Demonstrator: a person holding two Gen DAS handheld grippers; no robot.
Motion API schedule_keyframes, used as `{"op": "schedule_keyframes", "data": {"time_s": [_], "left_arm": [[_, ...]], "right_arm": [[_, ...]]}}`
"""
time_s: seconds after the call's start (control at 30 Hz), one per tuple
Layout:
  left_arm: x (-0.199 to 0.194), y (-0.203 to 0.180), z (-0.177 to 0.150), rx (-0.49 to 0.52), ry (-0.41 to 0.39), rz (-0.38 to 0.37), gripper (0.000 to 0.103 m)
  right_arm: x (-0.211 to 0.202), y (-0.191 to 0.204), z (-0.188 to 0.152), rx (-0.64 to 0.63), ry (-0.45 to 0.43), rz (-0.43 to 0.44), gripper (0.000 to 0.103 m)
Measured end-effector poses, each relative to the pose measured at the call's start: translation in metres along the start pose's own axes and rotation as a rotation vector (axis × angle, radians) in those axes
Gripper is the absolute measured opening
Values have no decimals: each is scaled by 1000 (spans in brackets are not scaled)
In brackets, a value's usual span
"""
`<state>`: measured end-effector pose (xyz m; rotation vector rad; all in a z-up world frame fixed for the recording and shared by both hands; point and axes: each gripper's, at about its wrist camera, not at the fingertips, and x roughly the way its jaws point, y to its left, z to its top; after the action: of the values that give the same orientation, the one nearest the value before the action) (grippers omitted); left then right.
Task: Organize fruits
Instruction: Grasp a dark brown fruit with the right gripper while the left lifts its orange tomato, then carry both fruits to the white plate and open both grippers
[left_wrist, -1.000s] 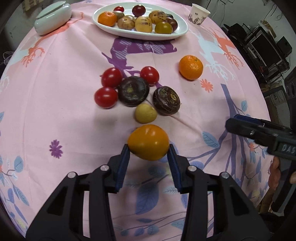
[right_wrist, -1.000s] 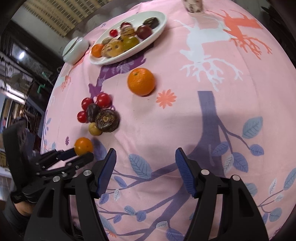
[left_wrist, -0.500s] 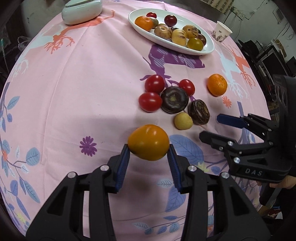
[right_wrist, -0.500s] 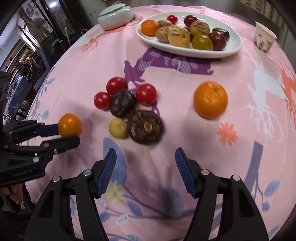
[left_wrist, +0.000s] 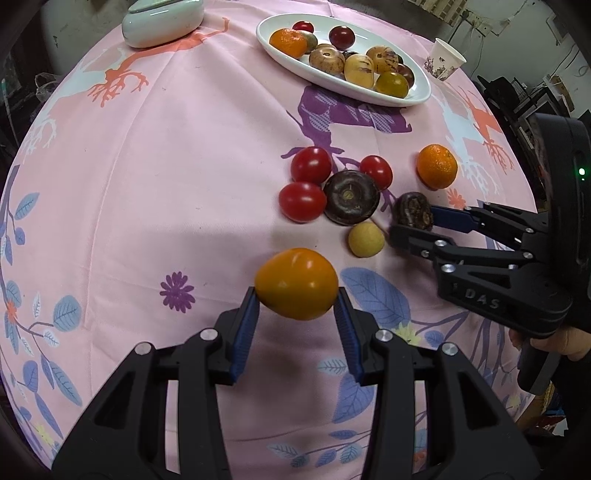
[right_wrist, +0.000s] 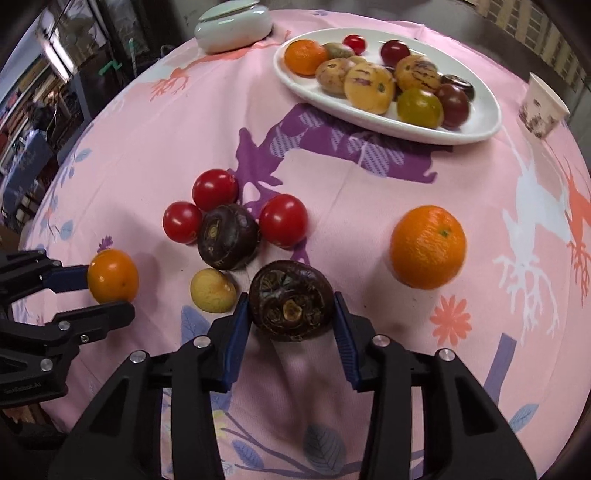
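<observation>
My left gripper (left_wrist: 295, 291) is shut on an orange-yellow tomato (left_wrist: 295, 282) and holds it above the pink cloth. From the right wrist view that tomato (right_wrist: 112, 275) shows at the left. My right gripper (right_wrist: 291, 306) points down at the loose fruit, and its jaws are closing on a wrinkled dark purple fruit (right_wrist: 291, 299), with both blue pads against its sides. From the left wrist view the same dark fruit (left_wrist: 412, 212) sits between the right gripper's fingertips. A white oval plate (left_wrist: 332, 83) with several fruits stands at the far side.
Beside the gripped fruit lie another dark purple fruit (right_wrist: 227, 236), a small yellow fruit (right_wrist: 212, 290) and three red tomatoes (right_wrist: 282, 219). An orange (right_wrist: 428, 246) sits alone to the right. A paper cup (left_wrist: 443, 59) and a lidded pale dish (left_wrist: 162, 18) stand at the back.
My right gripper swung in over the fruit cluster, and its jaws narrowed around the dark purple fruit. The left gripper kept its hold on the tomato and shifted sideways early on.
</observation>
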<state>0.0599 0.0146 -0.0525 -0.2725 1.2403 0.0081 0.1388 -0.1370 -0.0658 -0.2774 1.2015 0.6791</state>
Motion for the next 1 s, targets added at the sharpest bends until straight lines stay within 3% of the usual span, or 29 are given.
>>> {"op": "schedule_keyframes", "data": {"time_s": [0.23,0.5,0.7,1.0], "left_arm": [[-11,-5,3,13,-22,-7,42],[-25,-17,12,42,-47,-31,42],[-39,-24,37,69,-88,-50,42],[-45,-26,103,72,-165,-63,42]], "right_arm": [[-40,-33,-27,152,-42,63,44],[-72,-65,-40,264,-100,68,44],[-94,-76,-15,274,-177,73,44],[-98,-97,56,291,-272,105,44]]}}
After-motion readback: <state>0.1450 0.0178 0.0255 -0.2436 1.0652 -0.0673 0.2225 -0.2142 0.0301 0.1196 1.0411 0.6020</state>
